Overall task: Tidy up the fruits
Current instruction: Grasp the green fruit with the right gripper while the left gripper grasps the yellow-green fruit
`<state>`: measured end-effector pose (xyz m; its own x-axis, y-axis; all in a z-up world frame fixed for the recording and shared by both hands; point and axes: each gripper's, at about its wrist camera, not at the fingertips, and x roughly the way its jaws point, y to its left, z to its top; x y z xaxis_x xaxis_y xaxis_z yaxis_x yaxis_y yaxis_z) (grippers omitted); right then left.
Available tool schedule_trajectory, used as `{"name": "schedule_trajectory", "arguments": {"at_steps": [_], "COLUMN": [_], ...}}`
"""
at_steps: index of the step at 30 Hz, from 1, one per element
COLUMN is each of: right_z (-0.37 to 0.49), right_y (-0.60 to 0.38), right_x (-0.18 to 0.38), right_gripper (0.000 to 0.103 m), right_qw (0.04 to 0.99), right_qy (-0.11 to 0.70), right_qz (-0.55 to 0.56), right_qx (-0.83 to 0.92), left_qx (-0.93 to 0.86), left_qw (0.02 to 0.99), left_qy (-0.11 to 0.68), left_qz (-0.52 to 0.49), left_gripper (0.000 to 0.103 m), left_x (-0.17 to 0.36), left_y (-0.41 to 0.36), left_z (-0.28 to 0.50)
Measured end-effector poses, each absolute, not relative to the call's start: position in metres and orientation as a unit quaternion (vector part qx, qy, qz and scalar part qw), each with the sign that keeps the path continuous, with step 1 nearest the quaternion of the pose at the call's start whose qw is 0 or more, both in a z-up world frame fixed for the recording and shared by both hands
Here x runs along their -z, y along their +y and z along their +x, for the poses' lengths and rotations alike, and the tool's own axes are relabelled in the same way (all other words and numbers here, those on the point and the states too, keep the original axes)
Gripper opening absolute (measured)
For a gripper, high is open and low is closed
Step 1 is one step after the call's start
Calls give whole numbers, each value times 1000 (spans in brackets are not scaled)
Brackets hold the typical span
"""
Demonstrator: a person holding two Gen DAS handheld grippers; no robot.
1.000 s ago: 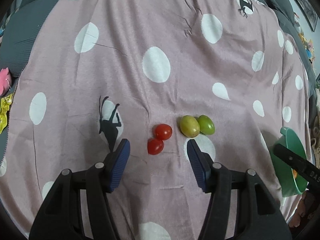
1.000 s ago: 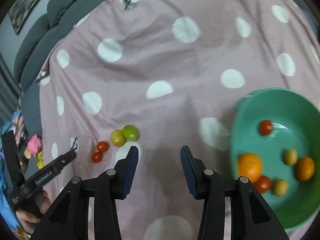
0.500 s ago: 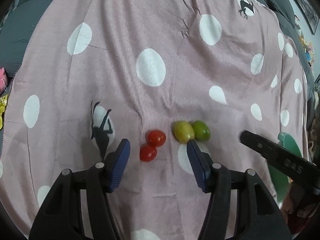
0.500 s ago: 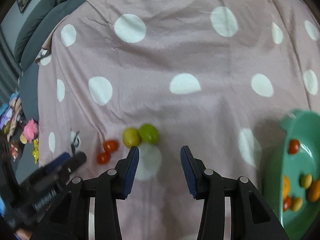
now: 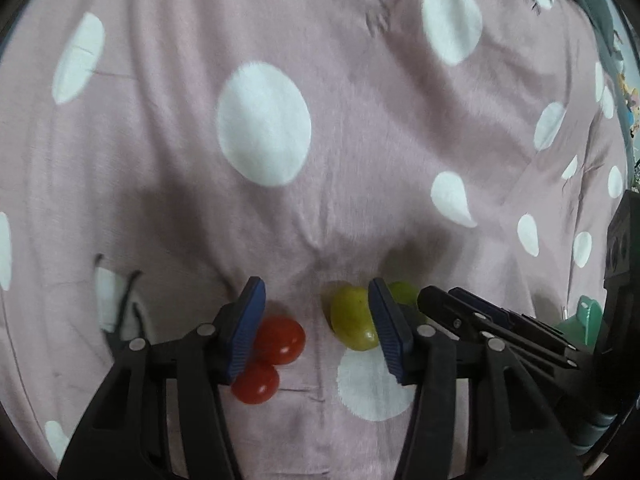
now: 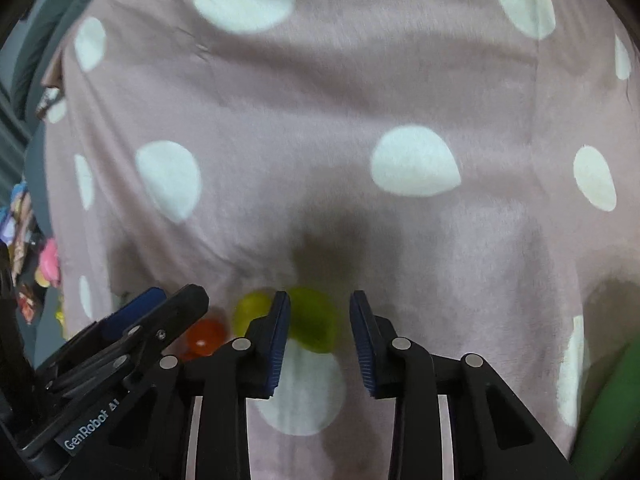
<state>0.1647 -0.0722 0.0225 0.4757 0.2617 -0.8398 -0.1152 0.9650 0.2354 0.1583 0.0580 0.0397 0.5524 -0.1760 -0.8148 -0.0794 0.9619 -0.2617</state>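
A: L gripper (image 5: 316, 336) first. What's nearest?

B: Jaws spread wide, nothing held. The two red tomatoes (image 5: 276, 340) lie touching each other just inside the L finger (image 5: 245, 332), which partly covers both. The yellow-green fruit (image 5: 352, 322) sits on the cloth against the inner face of the other finger.

A: And the R one?

B: R gripper (image 6: 318, 340) also parted, empty. The green fruit (image 6: 314, 318) lies between its fingers, close to the L-side pad, far side in shadow. From the left wrist cam that fruit is mostly hidden behind the finger and the R gripper's tips.

A: Anything hard to read?

B: Right wrist cam is blurry; the yellow-green one there is a smear and only one tomato shows clearly, behind the L gripper's tip. Bowl (image 5: 586, 314) is cut off, just a green rim bit at frame edge.

A: Writing?

B: "GenRobot AI" on the L gripper's body, right wrist cam.

A: Room farther out?

B: Pink polka-dot cloth (image 5: 320, 120) runs open beyond the fruit; grey bedding (image 6: 36, 52) at its far L edge, small toys (image 6: 48, 264) off the side
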Motion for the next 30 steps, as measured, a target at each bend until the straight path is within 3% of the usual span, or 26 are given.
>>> {"name": "schedule_trajectory", "arguments": {"at_steps": [9, 13, 19, 30], "right_z": [162, 156, 156, 158], "right_y": [-74, -66, -51, -57], "right_x": [-17, -18, -3, -11], "right_gripper": [34, 34, 34, 33], "right_qw": [840, 843, 842, 848], "right_qy": [514, 510, 514, 514], "right_qz": [86, 71, 58, 41], "right_qx": [-148, -157, -151, -126], "left_qx": [38, 41, 62, 61], "left_qw": [852, 841, 832, 836], "left_qy": [485, 495, 500, 498], "left_qz": [-193, -216, -233, -224], "left_gripper": [51, 41, 39, 47], "left_x": [-31, -26, -24, -21], "left_y": [68, 72, 65, 54], "left_z": [164, 164, 165, 166]}}
